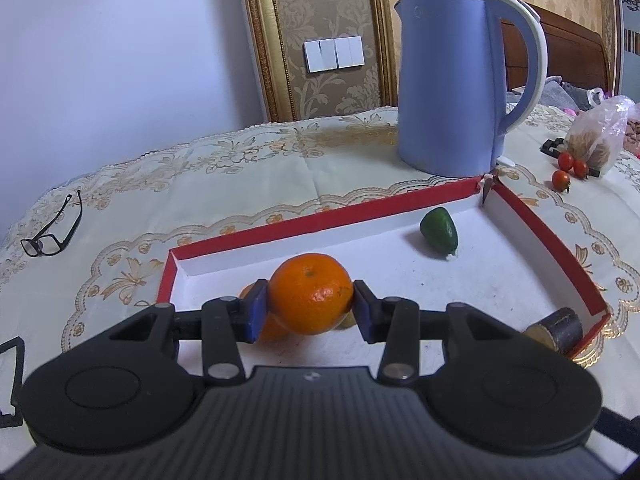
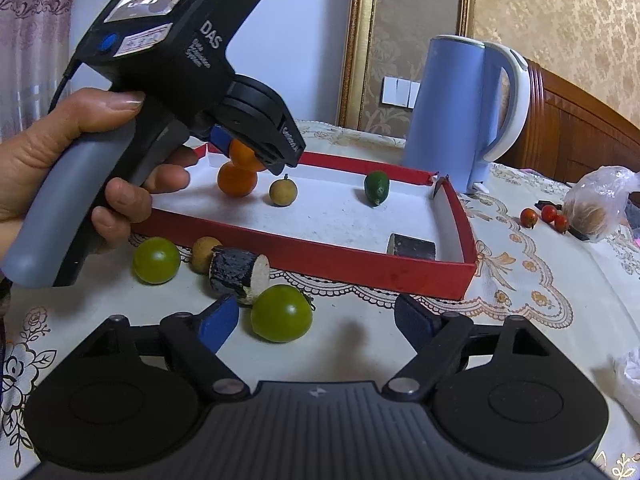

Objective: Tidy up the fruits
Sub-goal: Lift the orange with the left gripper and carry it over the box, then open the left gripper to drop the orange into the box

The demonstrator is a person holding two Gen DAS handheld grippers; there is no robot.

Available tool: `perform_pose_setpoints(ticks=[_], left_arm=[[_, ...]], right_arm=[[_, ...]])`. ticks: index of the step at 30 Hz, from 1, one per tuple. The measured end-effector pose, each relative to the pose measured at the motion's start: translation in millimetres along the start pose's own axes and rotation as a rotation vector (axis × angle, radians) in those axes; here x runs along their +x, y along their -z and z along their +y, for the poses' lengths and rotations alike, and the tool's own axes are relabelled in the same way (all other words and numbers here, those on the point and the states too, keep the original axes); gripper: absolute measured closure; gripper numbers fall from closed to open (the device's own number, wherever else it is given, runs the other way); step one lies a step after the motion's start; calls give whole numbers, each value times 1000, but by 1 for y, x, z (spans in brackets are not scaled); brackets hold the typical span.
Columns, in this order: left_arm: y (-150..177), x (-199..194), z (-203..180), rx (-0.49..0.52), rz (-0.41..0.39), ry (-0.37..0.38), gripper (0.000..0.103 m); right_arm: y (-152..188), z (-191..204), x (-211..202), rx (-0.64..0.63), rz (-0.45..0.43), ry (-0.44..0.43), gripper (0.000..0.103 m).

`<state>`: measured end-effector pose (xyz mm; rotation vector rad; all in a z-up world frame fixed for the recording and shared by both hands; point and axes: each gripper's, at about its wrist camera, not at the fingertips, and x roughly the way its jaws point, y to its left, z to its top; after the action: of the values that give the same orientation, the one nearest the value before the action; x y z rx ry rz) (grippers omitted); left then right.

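The left tongs (image 1: 309,312) grip a mandarin (image 1: 310,293) above the red tray (image 1: 360,208), over a second mandarin (image 2: 237,179) at its ten o'clock corner. Next, I judge: release beside it. The right tongs (image 2: 316,322) gape around a green tomato (image 2: 281,313) on the tabletop (image 2: 520,300), untouched.

Glossy plastic kettle (image 1: 452,92); matt cardboard tray (image 2: 360,264); embroidered cloth tablecloth (image 1: 200,184); rough-barked sugarcane piece (image 2: 236,274)

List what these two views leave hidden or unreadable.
- Left wrist view: the held orange and the left gripper hide most of a second orange.
- Right wrist view: the plastic bag blurs its brown contents.
- Right wrist view: the small label print on the left gripper's body is unreadable.
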<state>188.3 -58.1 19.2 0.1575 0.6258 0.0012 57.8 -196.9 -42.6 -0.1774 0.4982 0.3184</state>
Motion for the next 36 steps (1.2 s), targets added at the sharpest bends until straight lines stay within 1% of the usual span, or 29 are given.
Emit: perform_pose_setpoints(ticks=[6,8,10,24,33,36], left_arm=[[-1,5,-5,8,9,0,62],[-1,6,-6,9,11,1,62],[-2,7,-8,13,13,2,62],[-11,17,-20,32,18,1,62],[-17,22,-31,45,7,15,62],[-21,25,-36,53,10,43,62]], right_arm=[[1,0,1,3,10,-6,20],[0,-1,2,8,14,-9,24],[0,-2,3,11,19,-12,26],[0,-2,5,13,27,-35,33],[0,-3,5,9,26,-40,34],[1,-1,5,8,29,-49,36]])
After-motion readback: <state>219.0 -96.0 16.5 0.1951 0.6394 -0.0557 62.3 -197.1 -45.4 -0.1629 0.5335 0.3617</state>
